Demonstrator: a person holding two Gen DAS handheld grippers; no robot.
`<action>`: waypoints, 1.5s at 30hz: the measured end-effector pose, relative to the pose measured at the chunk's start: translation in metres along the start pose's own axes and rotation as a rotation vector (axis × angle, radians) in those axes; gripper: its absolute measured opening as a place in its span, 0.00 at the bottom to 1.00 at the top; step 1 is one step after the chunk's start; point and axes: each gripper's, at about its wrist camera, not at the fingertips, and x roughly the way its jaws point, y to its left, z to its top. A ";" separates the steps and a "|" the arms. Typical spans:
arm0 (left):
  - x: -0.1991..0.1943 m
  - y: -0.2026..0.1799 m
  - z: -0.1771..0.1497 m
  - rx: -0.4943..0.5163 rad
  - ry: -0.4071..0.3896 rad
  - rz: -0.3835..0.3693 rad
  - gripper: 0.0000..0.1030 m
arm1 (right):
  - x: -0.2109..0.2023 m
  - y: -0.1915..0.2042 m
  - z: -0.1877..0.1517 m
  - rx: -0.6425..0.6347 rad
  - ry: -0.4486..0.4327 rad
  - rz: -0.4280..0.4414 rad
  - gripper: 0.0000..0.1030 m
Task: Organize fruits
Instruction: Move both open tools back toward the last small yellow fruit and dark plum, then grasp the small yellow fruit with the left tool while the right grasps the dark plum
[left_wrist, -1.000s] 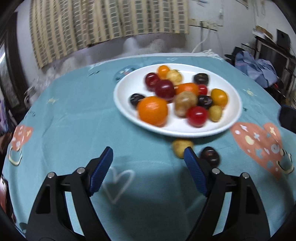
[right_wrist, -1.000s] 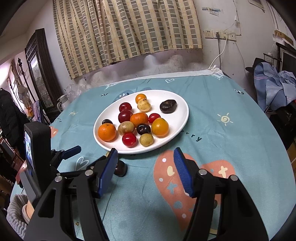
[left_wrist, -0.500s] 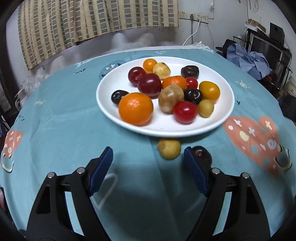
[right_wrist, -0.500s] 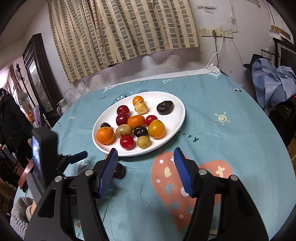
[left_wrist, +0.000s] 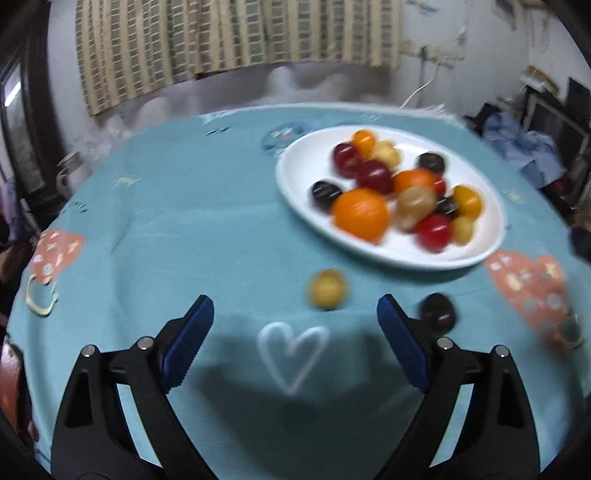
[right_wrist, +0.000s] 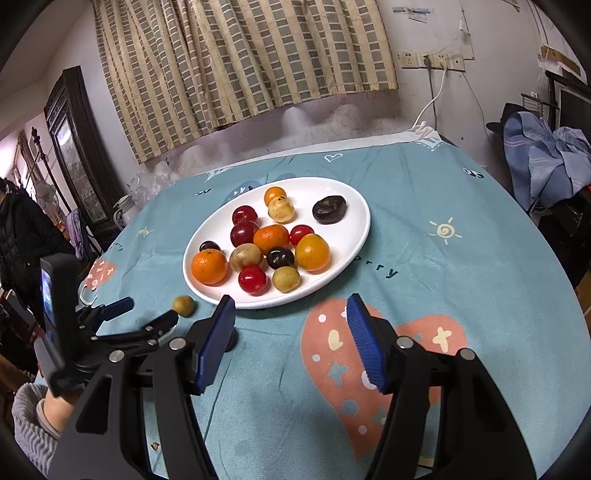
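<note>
Closing your empty, just-widened left gripper (left_wrist: 295, 325) carelessly could roll the yellow fruit (left_wrist: 327, 288) away; right gripper (right_wrist: 291, 325) idles open, empty.

White plate (right_wrist: 352, 240) of fruit — one small yellow fruit (right_wrist: 183, 305) beside it

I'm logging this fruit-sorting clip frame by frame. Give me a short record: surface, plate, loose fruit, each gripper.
surface: round table under a teal tablecloth
plate: white plate, holding mixed fruit, a large orange at its near edge
loose fruit: yellow fruit and dark fruit on the cloth beside the plate
left gripper: open, empty, jaws just opened wider
right gripper: open, empty, above the cloth
</note>
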 end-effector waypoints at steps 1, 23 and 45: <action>0.001 -0.007 0.000 0.037 -0.009 0.014 0.88 | 0.000 0.001 0.000 -0.003 0.001 0.001 0.61; 0.054 0.027 0.023 -0.102 0.075 -0.079 0.42 | 0.010 0.013 -0.008 -0.056 0.031 0.006 0.61; 0.000 0.035 -0.028 -0.094 0.074 -0.065 0.26 | 0.057 0.061 -0.035 -0.202 0.171 0.012 0.61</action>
